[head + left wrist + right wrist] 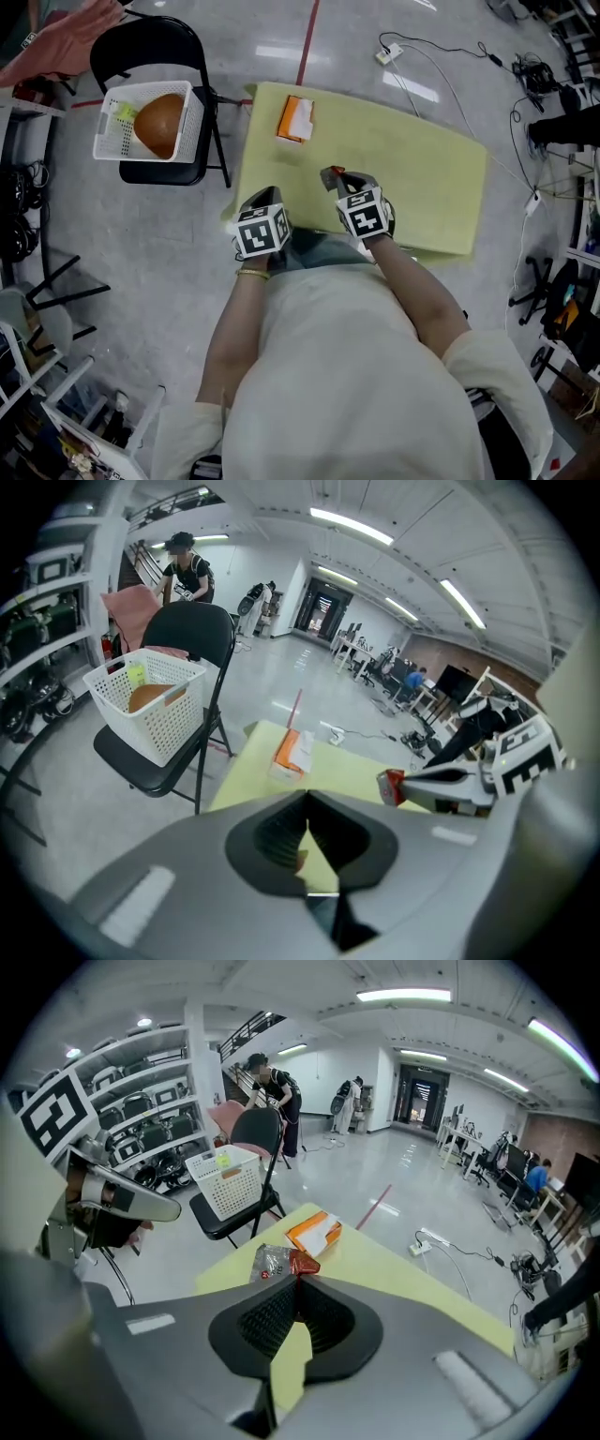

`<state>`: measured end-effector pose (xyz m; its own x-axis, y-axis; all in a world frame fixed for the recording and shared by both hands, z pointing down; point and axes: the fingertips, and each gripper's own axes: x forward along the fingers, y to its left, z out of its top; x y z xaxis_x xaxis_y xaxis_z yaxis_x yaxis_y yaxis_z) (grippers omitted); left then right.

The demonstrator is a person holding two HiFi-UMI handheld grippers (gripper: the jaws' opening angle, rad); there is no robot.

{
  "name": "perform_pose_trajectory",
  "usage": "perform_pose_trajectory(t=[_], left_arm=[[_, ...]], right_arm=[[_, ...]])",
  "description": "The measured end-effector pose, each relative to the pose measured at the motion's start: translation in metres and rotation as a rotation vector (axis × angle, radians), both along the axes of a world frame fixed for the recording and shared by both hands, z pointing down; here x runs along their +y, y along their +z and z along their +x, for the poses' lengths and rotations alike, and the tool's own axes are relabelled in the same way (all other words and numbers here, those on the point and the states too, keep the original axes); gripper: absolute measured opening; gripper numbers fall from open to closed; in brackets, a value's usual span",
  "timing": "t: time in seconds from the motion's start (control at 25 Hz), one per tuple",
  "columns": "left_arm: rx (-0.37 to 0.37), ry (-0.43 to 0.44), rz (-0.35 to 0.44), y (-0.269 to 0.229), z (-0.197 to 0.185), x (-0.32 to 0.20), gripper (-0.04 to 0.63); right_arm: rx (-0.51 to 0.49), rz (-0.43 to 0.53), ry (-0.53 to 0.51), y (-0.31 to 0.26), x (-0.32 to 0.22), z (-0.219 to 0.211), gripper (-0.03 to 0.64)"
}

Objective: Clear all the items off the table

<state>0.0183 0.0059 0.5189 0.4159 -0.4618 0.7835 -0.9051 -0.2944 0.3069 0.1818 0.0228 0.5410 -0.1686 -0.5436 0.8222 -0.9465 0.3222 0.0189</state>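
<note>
Lower part of wrapper (pixel 279 1262) hidden behind right gripper (pixel 298 1279); yellow-green item (pixel 125 112) in basket (pixel 150 87) too small to identify.

We see a glossy grey floor (pixel 169 234), with a red line (pixel 307 37) running to the top edge of the head view. A yellow-green table (pixel 412 169) stands at the centre, and a black folding chair (pixel 155 42) is beside it at the upper left. A white power strip (pixel 388 53) lies near the top. In the right gripper view we find shelving (pixel 150 1110) at the left, white walls (pixel 319 1068) behind, and strip lights (pixel 403 996) overhead.
</note>
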Motion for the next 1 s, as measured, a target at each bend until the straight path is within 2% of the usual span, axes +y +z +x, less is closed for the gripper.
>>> perform_pose_trajectory(t=[0.32, 0.72, 1.0], left_arm=[[-0.009, -0.078, 0.042, -0.025, -0.057, -0.001, 0.009], [-0.036, -0.205, 0.046, -0.034, -0.152, 0.011, 0.009], [-0.042, -0.257, 0.045, -0.039, -0.213, 0.021, 0.009]], right_arm=[[-0.012, 0.019, -0.099, -0.027, -0.007, -0.055, 0.006], [0.003, 0.057, -0.357, -0.041, -0.004, -0.163, 0.006], [-0.006, 0.063, -0.443, -0.047, -0.008, -0.227, 0.006]])
